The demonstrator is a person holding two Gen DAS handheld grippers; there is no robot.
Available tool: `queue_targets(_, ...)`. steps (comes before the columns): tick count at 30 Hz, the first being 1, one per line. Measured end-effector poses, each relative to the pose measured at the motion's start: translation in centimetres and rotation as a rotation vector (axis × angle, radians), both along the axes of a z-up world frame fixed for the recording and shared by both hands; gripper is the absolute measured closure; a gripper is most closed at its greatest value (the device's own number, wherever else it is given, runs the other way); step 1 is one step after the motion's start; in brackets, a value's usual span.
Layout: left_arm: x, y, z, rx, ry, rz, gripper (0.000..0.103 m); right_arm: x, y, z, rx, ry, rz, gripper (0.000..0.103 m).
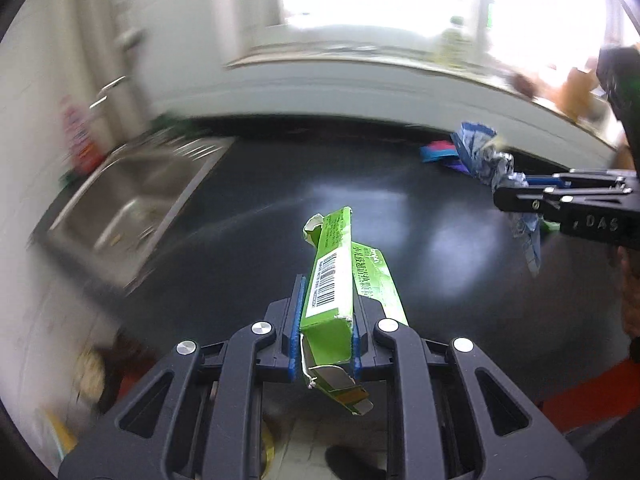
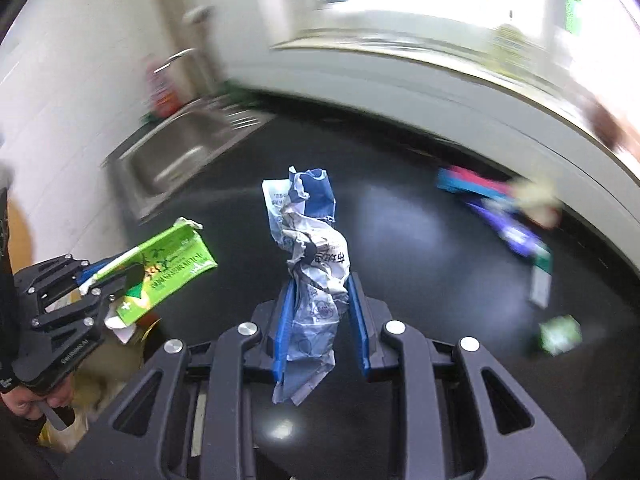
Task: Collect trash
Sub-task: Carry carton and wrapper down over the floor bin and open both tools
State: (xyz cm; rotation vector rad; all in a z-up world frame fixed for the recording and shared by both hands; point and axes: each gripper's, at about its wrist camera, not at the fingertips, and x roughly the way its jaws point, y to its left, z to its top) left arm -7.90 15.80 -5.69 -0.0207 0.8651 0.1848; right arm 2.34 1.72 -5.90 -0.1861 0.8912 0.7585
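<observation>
- Left wrist view: left gripper (image 1: 326,320) clamped on a flattened green carton (image 1: 334,280), blue pads pressing both sides, barcode face up, torn end hanging down between the black fingers.
- Carton held clear above the dark countertop (image 1: 280,208), pointing away from the camera.
- Steel sink (image 1: 132,196) set in the counter at the left, blurred; tap (image 1: 108,90) and a red-pink bottle (image 1: 78,140) behind it.
- At the right edge, right gripper (image 1: 508,192) reaching in sideways, closed on a crumpled blue-and-white wrapper (image 1: 486,156) that sticks up and dangles below the jaws.
- Behind the wrapper, blurred blue, pink and purple packaging (image 1: 440,152) lying on the counter near the back wall.
- Right wrist view: right gripper (image 2: 322,312) pinched on the crumpled blue-and-white wrapper (image 2: 310,256), standing upright between the blue pads, lower end trailing down past them.
- Left gripper (image 2: 100,288) at the lower left, shut on the green carton (image 2: 168,268), a hand (image 2: 32,400) around its handle below.
- On the dark countertop (image 2: 400,240) at the right, well apart from both grippers: blurred packaging (image 2: 492,204) in blue, pink and purple, and a small green scrap (image 2: 560,334) nearer the camera.
- Sink (image 2: 176,152) at the upper left, tap (image 2: 176,58) above it.
</observation>
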Motion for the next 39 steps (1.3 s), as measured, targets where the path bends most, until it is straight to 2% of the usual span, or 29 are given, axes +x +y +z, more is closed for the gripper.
queue_targets(5, -7.9, 7.6, -1.8, -0.012, 0.045, 0.245, 0.085, -5.5, 12.2, -1.4, -0.016, 0.045, 0.291, 0.076)
queue_targets(8, -13.1, 11.5, -3.3, -0.026, 0.079, 0.393, 0.085, -9.5, 17.9, -2.7, -0.039, 0.076, 0.441, 0.076)
queue_targets(11, -16.9, 13.8, -4.7, -0.058, 0.104, 0.496, 0.085, -13.1, 22.2, -4.3, -0.062, 0.127, 0.544, 0.076)
queue_targets(14, -19.8, 15.4, -6.6, -0.093, 0.136, 0.564, 0.085, -15.3, 24.7, -6.1, -0.091, 0.176, 0.583, 0.076)
queue_targets(20, -22.3, 17.3, -10.3, -0.152, 0.163, 0.604, 0.085, -17.2, 28.7, -10.1, -0.153, 0.257, 0.594, 0.076)
queue_targets(25, -22.1, 18.4, -13.5, -0.203, 0.199, 0.601, 0.085, -16.9, 31.4, -13.9, -0.206, 0.291, 0.573, 0.076)
queue_targets(28, -22.1, 19.0, -15.1, -0.208, 0.21, 0.588, 0.085, -16.7, 32.5, -15.5, -0.231, 0.31, 0.562, 0.076)
queue_targets(33, -22.2, 20.3, -16.8, -0.249, 0.219, 0.594, 0.085, -16.3, 33.3, -17.0, -0.257, 0.314, 0.556, 0.076)
queue_targets(39, -22.0, 21.0, -17.3, -0.253, 0.223, 0.597, 0.085, -15.6, 33.8, -17.8, -0.27, 0.337, 0.544, 0.076)
